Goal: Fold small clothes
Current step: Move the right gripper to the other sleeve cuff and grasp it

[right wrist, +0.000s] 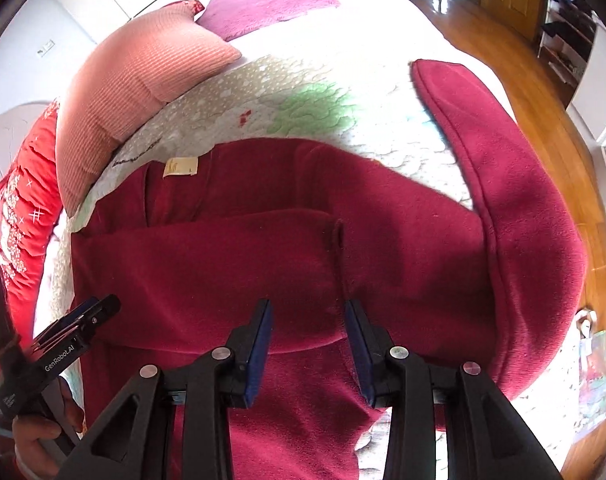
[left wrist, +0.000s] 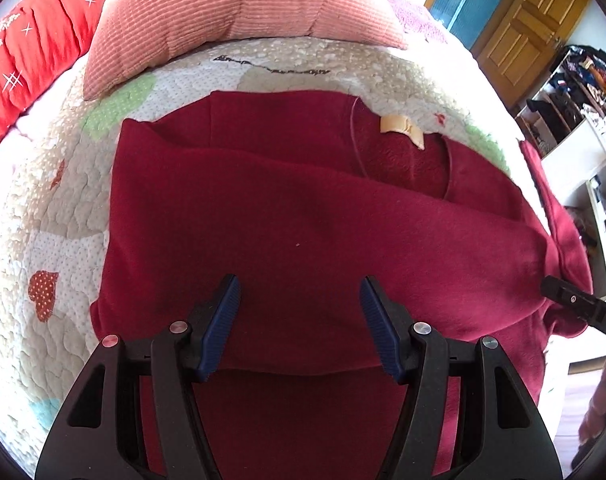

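A red sweater (left wrist: 303,220) lies half folded on the bed (left wrist: 43,208), near 2 pillows (left wrist: 231,4). The left gripper (left wrist: 299,300) gapes wide and the right gripper (right wrist: 308,320) stands part open; both are empty.

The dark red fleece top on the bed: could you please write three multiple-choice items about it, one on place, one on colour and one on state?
1. Where does the top's free sleeve lie in the right wrist view?
A. Stretched out right over the quilt
B. Under the pillow
C. On the floor

2. What colour is the neck label?
A. Blue
B. Pale tan
C. Black

3. How do both grippers stand?
A. Clamped on cloth
B. Holding the pillow
C. Open, holding nothing

Answers:
1 A: the sleeve of the fleece top lies on the quilt.
2 B: the label is tan.
3 C: left gripper and right gripper show a clear gap between pads.
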The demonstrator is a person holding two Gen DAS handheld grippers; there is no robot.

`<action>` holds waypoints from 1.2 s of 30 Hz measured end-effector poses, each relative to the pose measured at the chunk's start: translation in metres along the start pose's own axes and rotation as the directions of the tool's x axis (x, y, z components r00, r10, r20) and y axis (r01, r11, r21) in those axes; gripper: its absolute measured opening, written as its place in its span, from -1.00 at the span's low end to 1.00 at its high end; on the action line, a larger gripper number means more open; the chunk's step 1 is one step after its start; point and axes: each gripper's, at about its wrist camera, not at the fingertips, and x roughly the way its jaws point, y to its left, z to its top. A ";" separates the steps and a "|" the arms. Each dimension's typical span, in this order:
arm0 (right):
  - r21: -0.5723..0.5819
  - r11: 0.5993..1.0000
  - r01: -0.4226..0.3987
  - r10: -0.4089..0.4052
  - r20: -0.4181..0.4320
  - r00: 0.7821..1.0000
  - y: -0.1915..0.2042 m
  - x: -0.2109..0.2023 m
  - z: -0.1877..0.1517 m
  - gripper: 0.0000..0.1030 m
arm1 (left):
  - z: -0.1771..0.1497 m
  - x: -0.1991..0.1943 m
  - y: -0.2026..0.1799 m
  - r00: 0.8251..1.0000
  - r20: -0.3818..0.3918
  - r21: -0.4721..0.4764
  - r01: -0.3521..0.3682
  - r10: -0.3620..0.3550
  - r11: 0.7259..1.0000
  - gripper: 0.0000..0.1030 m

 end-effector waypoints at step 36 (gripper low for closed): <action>0.059 0.980 0.188 -0.194 0.109 0.975 -0.065 -0.004 0.095 -0.15 | -0.012 -0.017 0.002 1.000 -0.006 -0.035 0.021 -0.021 0.999 0.19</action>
